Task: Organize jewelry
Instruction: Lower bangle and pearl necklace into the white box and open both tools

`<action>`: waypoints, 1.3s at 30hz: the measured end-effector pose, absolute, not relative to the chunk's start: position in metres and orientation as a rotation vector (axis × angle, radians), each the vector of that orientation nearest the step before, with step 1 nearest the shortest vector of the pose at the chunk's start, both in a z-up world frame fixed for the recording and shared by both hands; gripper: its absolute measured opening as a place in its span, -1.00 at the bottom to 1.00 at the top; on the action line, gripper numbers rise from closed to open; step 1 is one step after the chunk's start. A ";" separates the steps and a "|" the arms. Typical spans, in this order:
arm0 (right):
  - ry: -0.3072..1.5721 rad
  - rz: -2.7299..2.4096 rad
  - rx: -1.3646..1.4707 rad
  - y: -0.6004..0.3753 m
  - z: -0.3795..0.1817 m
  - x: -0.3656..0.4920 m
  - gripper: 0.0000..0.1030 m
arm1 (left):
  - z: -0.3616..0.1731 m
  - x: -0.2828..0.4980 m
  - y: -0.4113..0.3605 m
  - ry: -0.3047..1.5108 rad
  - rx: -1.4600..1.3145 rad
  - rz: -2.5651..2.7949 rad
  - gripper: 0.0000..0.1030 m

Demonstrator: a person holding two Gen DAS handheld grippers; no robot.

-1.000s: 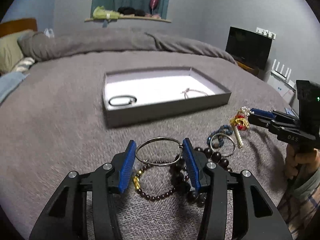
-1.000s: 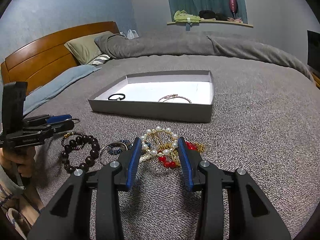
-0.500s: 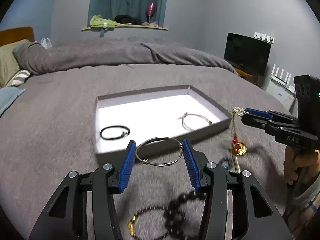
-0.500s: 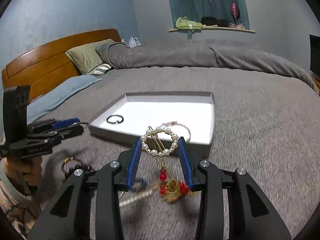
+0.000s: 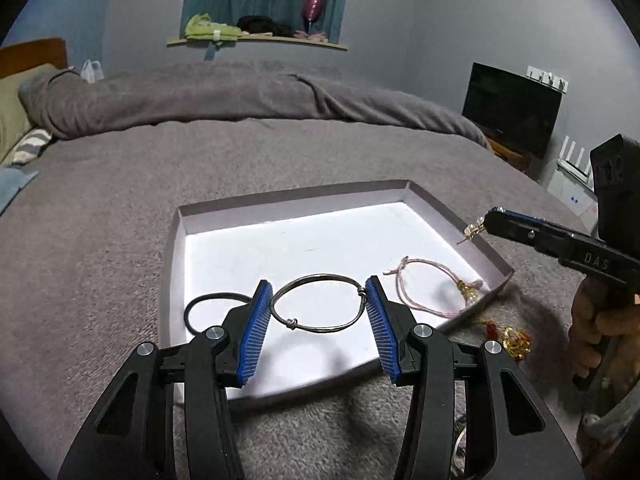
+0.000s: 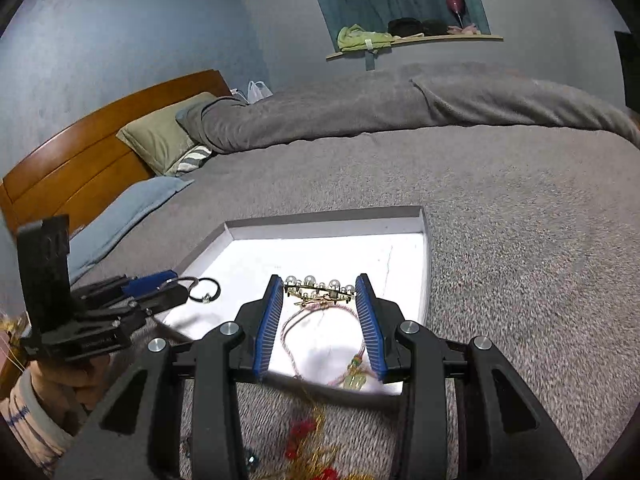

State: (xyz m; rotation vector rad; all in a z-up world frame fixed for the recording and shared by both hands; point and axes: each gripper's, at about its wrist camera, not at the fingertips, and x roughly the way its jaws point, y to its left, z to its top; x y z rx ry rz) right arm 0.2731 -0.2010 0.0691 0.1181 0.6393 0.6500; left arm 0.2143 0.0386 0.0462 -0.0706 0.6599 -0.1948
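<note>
Silver bangle (image 5: 318, 303) gripped in left tongs (image 5: 318, 294); pearl bracelet (image 6: 319, 286) in right tongs (image 6: 319, 294), over box (image 5: 304, 200).

Grey-blanketed bed (image 6: 500, 184), wooden headboard (image 6: 80, 160), blue-grey walls (image 6: 120, 40), teal-curtained window shelf (image 5: 256, 40), black monitor (image 5: 512, 108)

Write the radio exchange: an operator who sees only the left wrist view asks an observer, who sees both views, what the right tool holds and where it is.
Operator: I see only the right tool's tip. What is it holding?
Observer: The right tool pinches a pearl bracelet, which spans the gap between both pads.
Operator: Is it over the box?
Observer: Yes. Its tips are over the box, with the pink cord bracelet lying below them.
</note>
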 end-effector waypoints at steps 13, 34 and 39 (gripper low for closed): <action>0.731 0.601 0.077 -0.186 0.047 0.315 -0.27 | 0.032 0.248 0.035 0.752 -0.085 -0.191 -0.04; 0.669 0.607 0.122 -0.201 0.055 0.301 0.01 | 0.037 0.232 0.032 0.711 -0.078 -0.206 0.41; 0.627 0.607 0.128 -0.210 0.063 0.278 0.01 | 0.046 0.208 0.035 0.671 -0.071 -0.200 0.44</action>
